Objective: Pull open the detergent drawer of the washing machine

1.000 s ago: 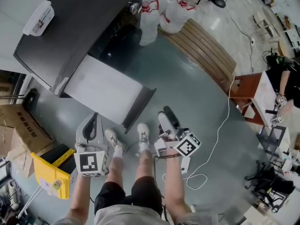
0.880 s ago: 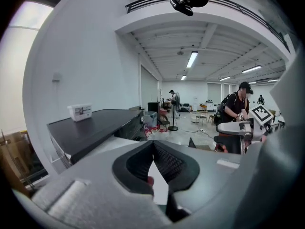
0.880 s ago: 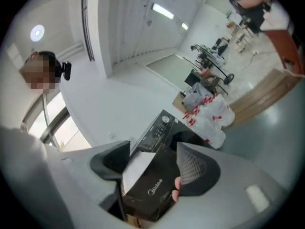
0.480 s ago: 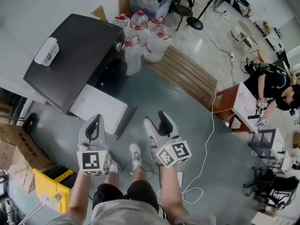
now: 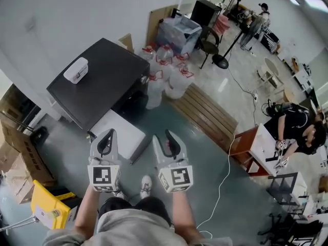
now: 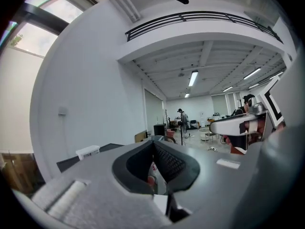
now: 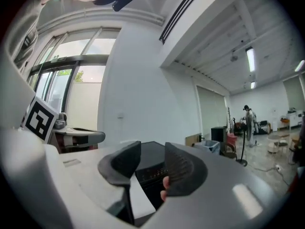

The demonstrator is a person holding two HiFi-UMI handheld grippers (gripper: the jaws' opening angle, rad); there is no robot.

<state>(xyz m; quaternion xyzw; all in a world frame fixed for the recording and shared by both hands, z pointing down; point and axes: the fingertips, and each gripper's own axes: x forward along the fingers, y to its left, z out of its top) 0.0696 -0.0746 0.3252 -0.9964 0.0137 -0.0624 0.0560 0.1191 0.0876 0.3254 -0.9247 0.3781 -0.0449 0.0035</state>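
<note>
Detergent drawer not yet reached: it cannot be picked out on the washing machine (image 5: 102, 78), which stands on the floor (image 5: 205, 158) at its edge along the wall (image 5: 77, 14), well apart from both grippers. The left gripper (image 5: 106, 137) has its jaws pressed together on nothing. The right gripper (image 5: 167, 136) has just been closing its jaws, which stand part-spread with nothing between them.

A flat white panel (image 5: 121, 131), seemingly an open door, hangs from the machine's front on the near side and could likely be knocked on the approach. Half-narrowed jaws may miss or skid off what is probably a smooth plastic drawer front.

The machine is boxy, with a matte dark-grey top and a glossy black front, and a small white lidded box (image 5: 76, 69) sits on top. The jaws carry ribbed dark rubber pads in moulded grey shells. Clear water jugs (image 5: 165, 78) crowd the machine's right side.
</note>
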